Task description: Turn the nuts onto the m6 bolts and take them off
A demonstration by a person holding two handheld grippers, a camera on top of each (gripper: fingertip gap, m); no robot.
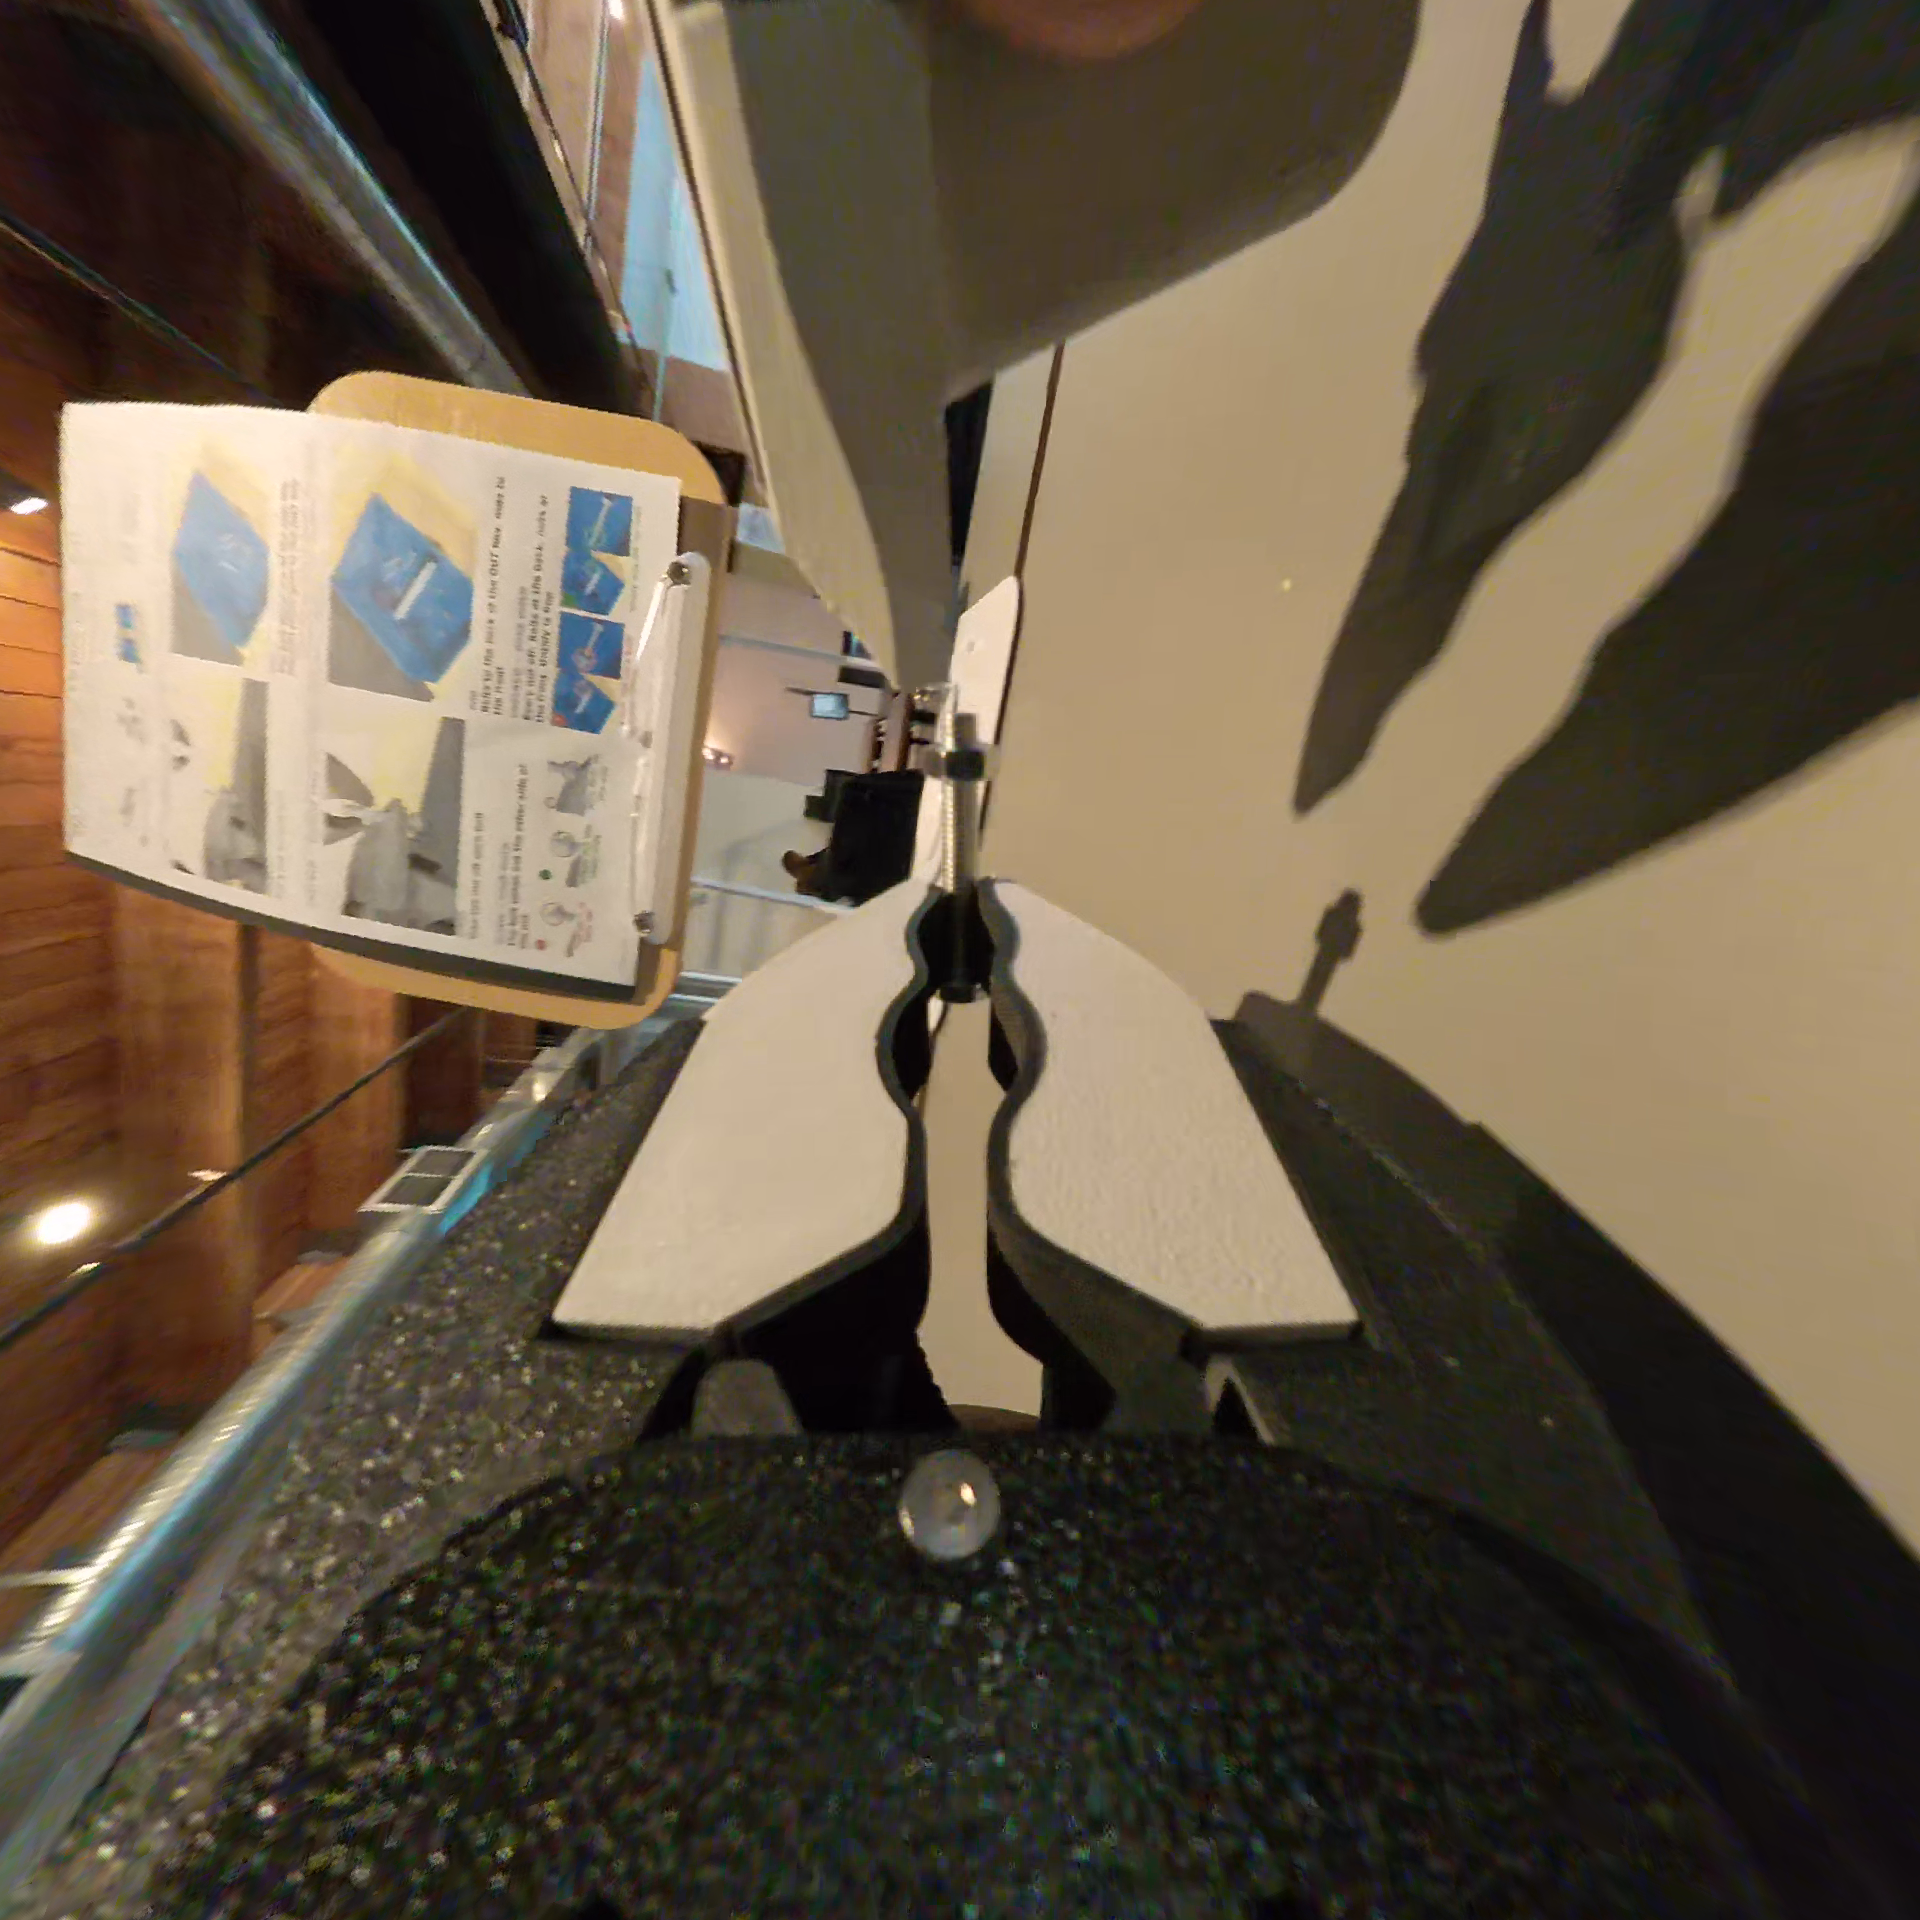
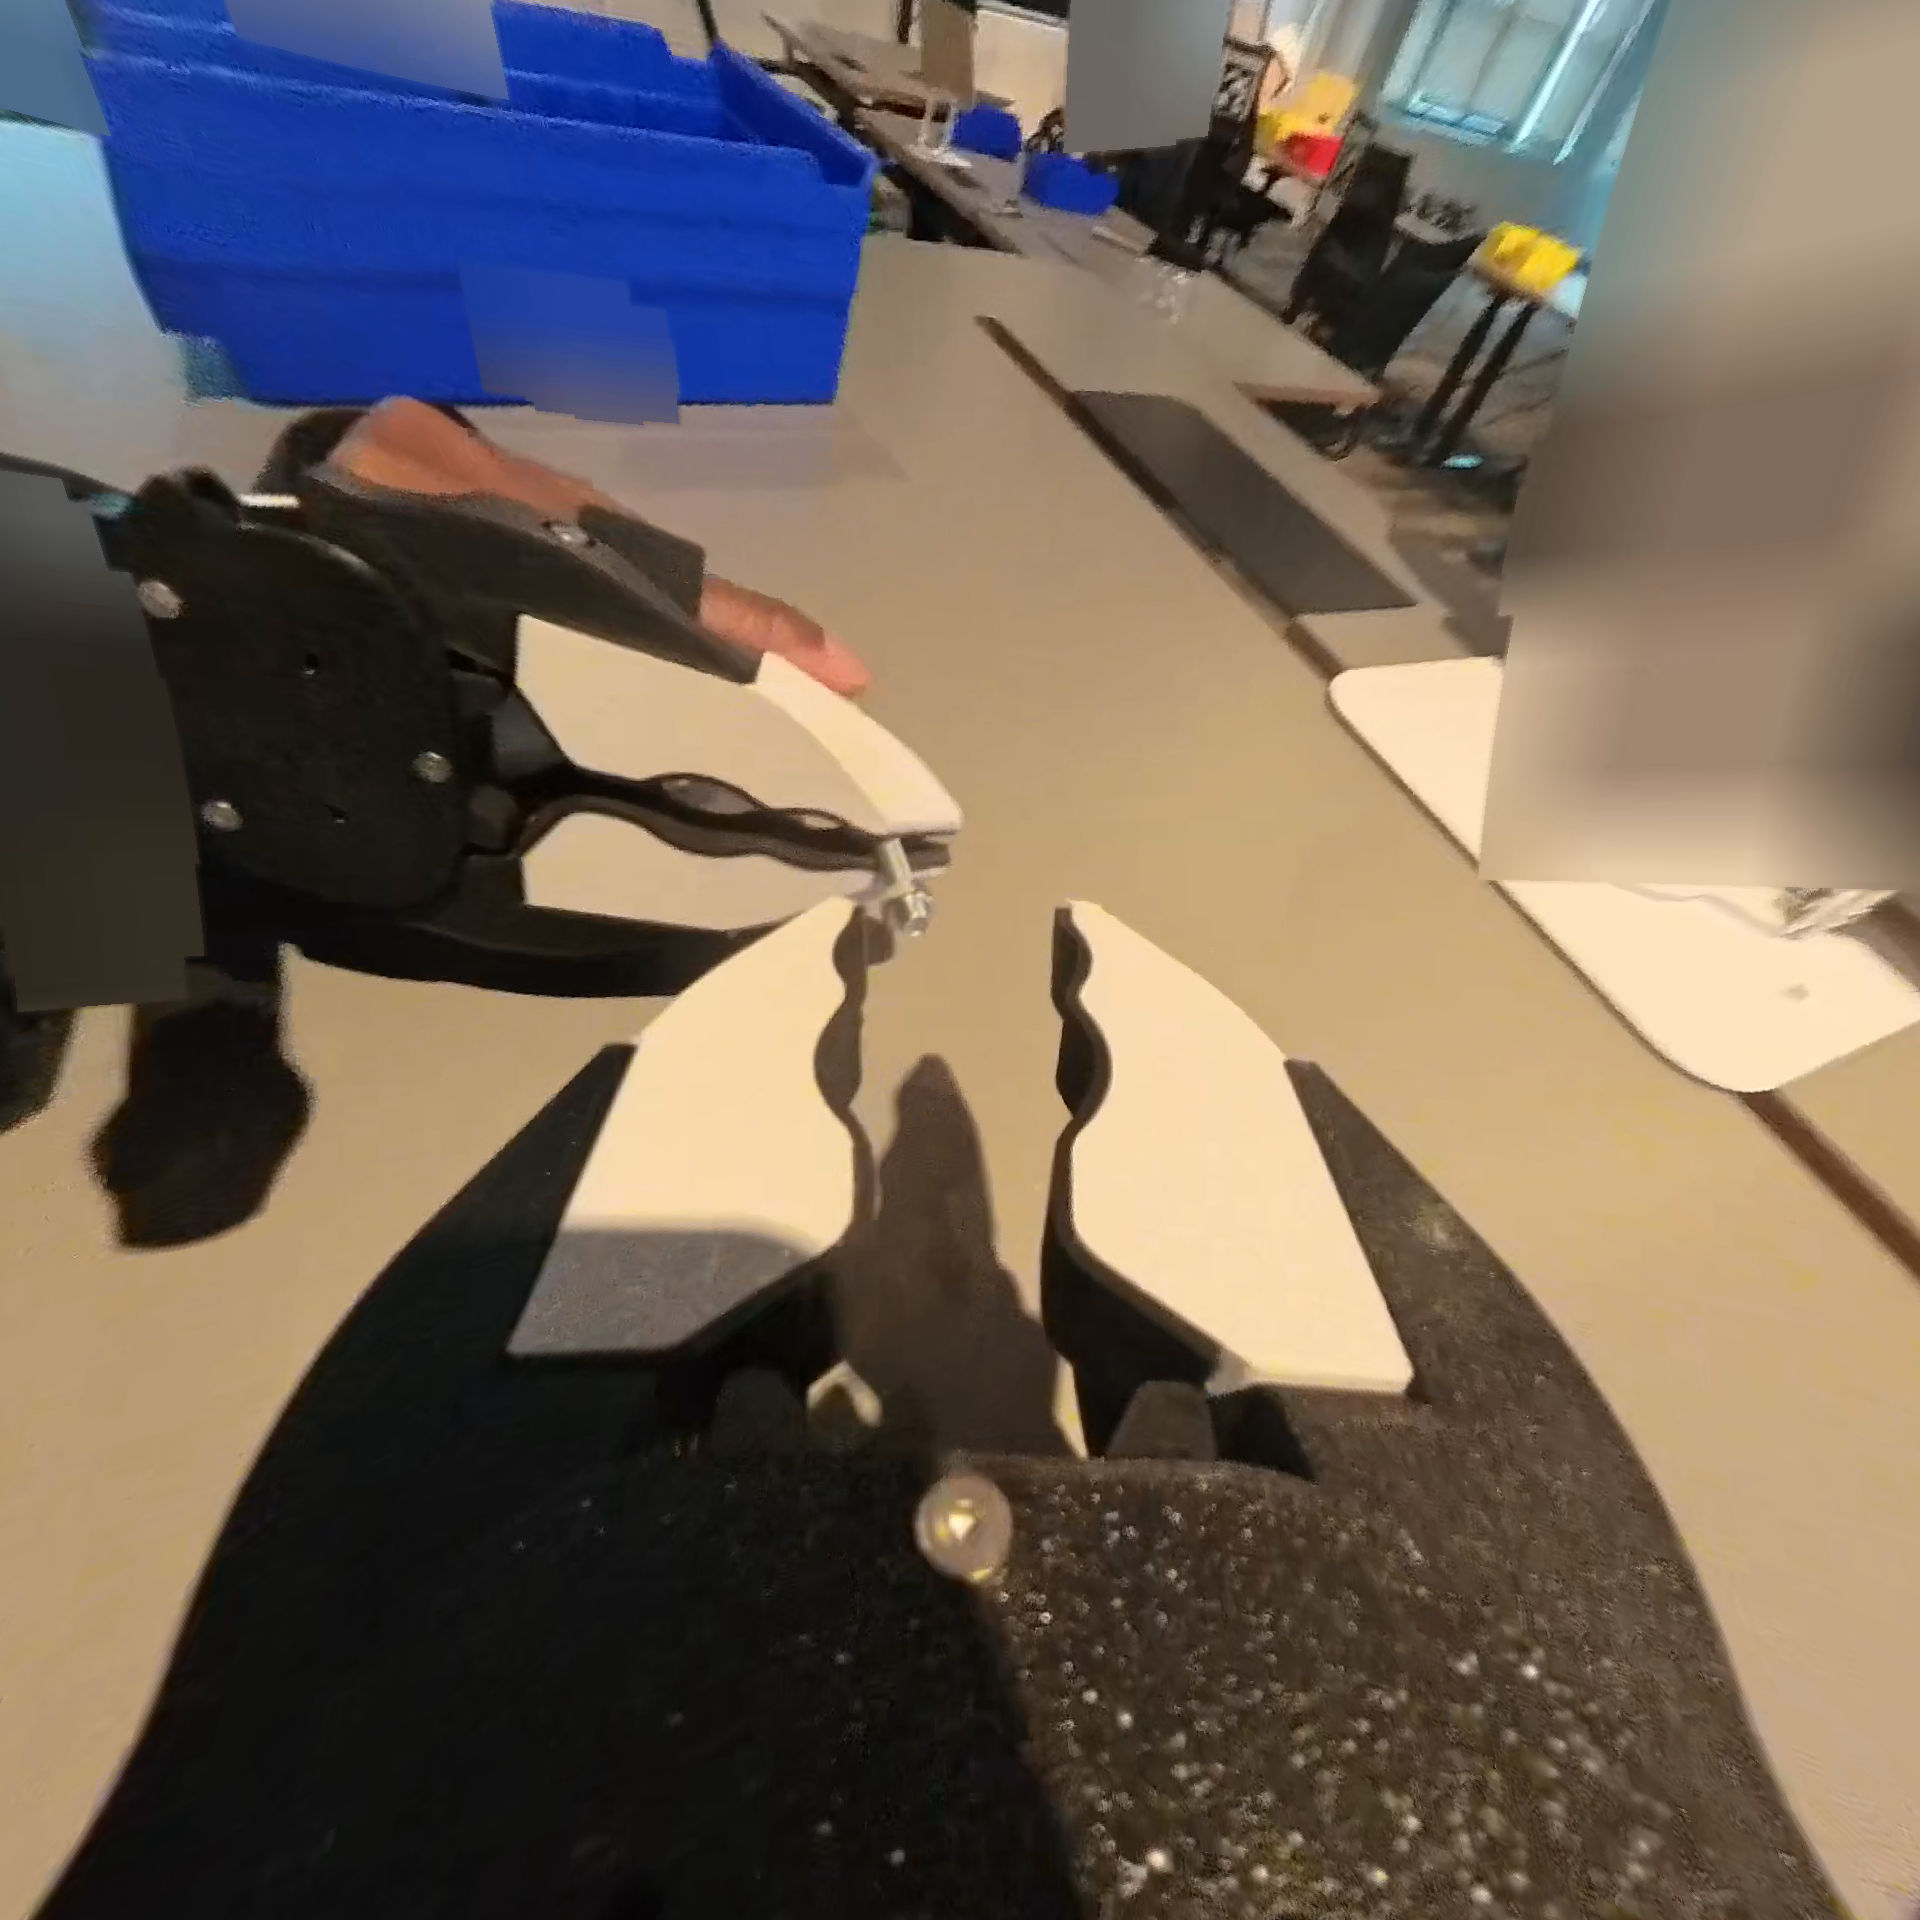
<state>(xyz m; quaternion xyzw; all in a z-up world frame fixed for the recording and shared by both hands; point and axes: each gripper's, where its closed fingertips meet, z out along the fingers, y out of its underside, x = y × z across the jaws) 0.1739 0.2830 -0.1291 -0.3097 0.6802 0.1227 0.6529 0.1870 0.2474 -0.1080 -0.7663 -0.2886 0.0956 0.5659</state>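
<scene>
My left gripper [image 1: 958,904] is shut on a silver bolt [image 1: 954,831], whose threaded shaft sticks out past the fingertips. A nut [image 1: 961,764] sits on the shaft near its far end. In the right wrist view the left gripper [image 2: 930,836] reaches in from the left, held by a hand, with the bolt [image 2: 896,878] and nut [image 2: 914,916] at its tips. My right gripper [image 2: 961,914] is open and empty above the beige table [image 2: 1039,623]. Its left fingertip [image 2: 831,925] lies just beside the nut without gripping it.
Blue bins [image 2: 468,208] stand at the back left of the table. A black mat [image 2: 1247,499] and white boards [image 2: 1662,987] lie to the right. A clipboard with an instruction sheet [image 1: 364,675] stands beyond the table's edge. Chairs and stands lie farther back.
</scene>
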